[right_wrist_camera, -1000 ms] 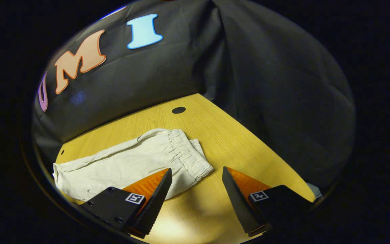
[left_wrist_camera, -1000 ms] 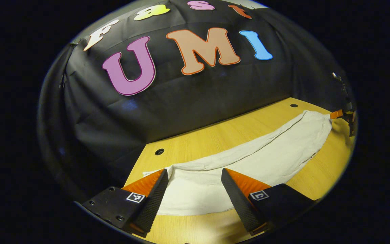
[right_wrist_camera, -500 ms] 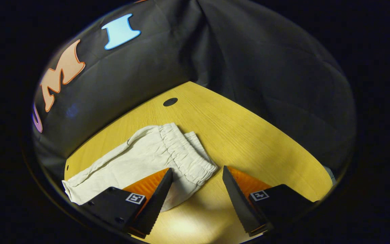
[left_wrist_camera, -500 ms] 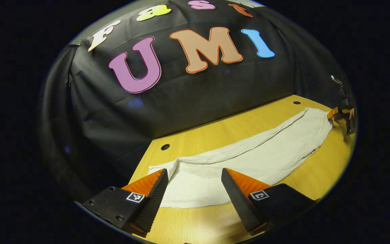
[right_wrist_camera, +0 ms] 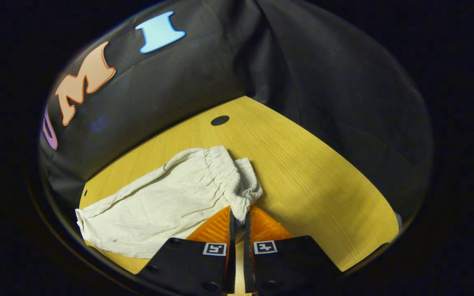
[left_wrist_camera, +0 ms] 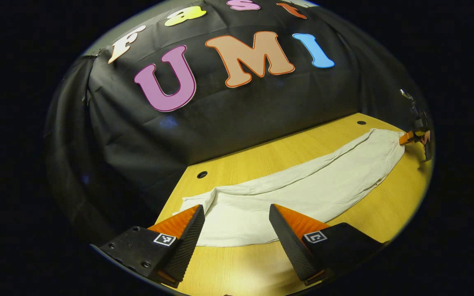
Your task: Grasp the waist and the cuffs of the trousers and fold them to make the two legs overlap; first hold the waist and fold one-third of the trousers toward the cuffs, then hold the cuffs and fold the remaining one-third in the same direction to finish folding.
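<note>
Your right gripper (right_wrist_camera: pixel 237 217) just snapped closed on the waist (right_wrist_camera: pixel 232 181) of the trousers (left_wrist_camera: pixel 303 193) on the table (right_wrist_camera: pixel 311 172); left gripper (left_wrist_camera: pixel 237 222) is spread at the cuffs (left_wrist_camera: pixel 198 203), which you'd pinch next.

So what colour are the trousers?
Plain off-white, no pattern. The trousers show best in the right gripper view, elastic waist included.

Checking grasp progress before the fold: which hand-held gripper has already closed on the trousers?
The right hand-held gripper: both fingers pinch the elastic waist. The left hand-held gripper is wide open over the cuffs.
</note>
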Available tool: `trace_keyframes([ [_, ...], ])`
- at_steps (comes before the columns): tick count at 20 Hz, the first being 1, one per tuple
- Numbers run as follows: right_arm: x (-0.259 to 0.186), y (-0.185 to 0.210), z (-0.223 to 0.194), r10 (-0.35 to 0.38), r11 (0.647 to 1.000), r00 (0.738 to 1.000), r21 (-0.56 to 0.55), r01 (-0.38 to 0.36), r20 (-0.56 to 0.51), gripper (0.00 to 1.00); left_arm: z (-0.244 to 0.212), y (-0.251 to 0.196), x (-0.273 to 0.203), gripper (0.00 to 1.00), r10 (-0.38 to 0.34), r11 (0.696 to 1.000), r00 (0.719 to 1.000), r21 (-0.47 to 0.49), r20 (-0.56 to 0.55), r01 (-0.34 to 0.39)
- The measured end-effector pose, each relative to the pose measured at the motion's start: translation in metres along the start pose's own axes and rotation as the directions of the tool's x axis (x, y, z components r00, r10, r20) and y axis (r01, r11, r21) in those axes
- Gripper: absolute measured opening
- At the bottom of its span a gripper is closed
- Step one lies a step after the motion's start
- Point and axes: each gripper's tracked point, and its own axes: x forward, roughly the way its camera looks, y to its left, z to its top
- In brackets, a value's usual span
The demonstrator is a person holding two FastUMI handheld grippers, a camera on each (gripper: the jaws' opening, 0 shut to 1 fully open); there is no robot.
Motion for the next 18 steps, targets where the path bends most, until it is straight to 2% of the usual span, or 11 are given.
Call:
trace_keyframes([
  [1, -0.006, 0.004, 0.006, 0.017, 1.000, 1.000, -0.017, -0.017, 0.002, 0.05, 0.003, -0.002, -0.001, 0.96, -0.001, 1.000, 1.000, -0.014, 0.007, 0.001],
  [2, -0.011, 0.009, 0.012, 0.035, 0.999, 0.999, -0.032, -0.034, 0.015, 0.10, 0.006, -0.005, -0.002, 0.96, -0.003, 1.000, 1.000, -0.025, 0.014, 0.004],
  [9, -0.041, 0.072, 0.067, 0.153, 0.987, 0.980, -0.063, -0.146, 0.125, 0.10, 0.007, 0.008, 0.006, 0.96, -0.005, 0.992, 1.000, -0.129, 0.022, 0.008],
  [12, -0.055, 0.103, 0.074, 0.189, 0.980, 0.971, -0.084, -0.179, 0.144, 0.10, 0.007, 0.024, 0.006, 0.96, 0.004, 0.986, 0.999, -0.165, 0.036, 0.002],
  [18, -0.080, 0.165, 0.078, 0.261, 0.964, 0.950, -0.101, -0.247, 0.169, 0.10, -0.006, 0.053, 0.001, 0.96, 0.007, 0.984, 1.000, -0.177, 0.031, -0.001],
])
